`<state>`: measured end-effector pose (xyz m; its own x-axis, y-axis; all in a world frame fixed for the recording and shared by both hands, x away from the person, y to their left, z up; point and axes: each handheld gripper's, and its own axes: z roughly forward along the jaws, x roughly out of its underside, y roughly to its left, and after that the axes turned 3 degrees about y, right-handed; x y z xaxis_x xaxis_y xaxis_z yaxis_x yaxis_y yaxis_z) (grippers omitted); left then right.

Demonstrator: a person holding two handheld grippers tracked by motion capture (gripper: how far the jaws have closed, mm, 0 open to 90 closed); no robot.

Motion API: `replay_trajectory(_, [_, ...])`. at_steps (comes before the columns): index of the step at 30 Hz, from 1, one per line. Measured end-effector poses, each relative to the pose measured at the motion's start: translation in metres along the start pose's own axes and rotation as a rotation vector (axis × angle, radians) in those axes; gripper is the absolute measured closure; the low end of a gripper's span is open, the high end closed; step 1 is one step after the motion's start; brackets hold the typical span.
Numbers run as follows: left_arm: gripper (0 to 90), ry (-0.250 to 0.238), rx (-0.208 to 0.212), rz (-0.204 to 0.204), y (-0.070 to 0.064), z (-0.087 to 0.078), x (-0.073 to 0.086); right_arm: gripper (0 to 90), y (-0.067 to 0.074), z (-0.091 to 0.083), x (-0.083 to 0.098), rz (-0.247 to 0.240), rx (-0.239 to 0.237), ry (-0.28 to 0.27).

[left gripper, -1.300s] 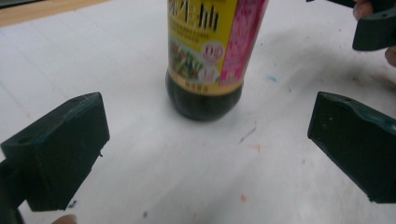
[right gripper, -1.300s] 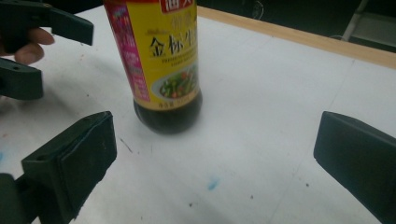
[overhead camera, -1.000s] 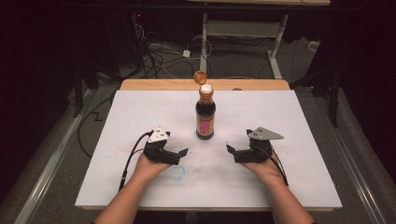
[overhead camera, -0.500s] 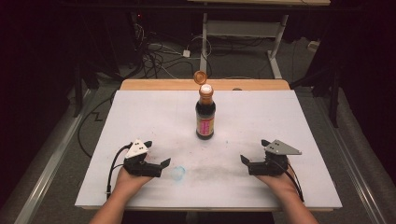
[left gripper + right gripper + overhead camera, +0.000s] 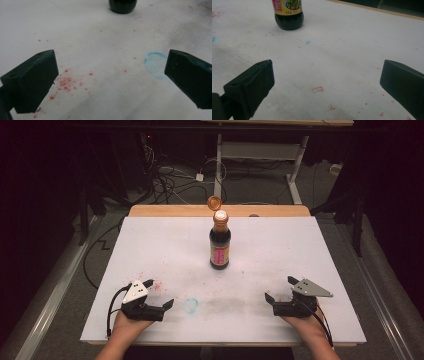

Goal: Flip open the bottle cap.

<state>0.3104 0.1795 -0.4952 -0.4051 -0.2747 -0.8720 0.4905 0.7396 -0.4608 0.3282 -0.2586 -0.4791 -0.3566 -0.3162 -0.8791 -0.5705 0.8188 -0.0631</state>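
Observation:
A dark sauce bottle (image 5: 220,242) with a pink and yellow label stands upright at the middle of the white table (image 5: 150,250); its orange flip cap is tipped open. Its base shows at the top of the left gripper view (image 5: 123,5), and its lower half in the right gripper view (image 5: 288,15). My left gripper (image 5: 167,305) rests near the front left edge, open and holding nothing (image 5: 110,80). My right gripper (image 5: 272,299) sits near the front right edge, also open and holding nothing (image 5: 327,87). Both are well short of the bottle.
The white surface carries red specks (image 5: 66,83) and a faint blue ring mark (image 5: 190,305) between the grippers. A wooden strip (image 5: 175,210) edges the table's far side. Cables and table legs lie on the dark floor beyond.
Both hands have pulled back from beside the bottle toward the front edge and spread apart to the left and right. The bottle has stayed in place.

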Motion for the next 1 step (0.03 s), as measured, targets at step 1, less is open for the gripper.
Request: replay_trajectory(1, [0.0,-0.001,0.0,0.0,0.0001,-0.0001,0.0,0.3,0.0,0.0,0.0001,-0.002,0.001,-0.002])
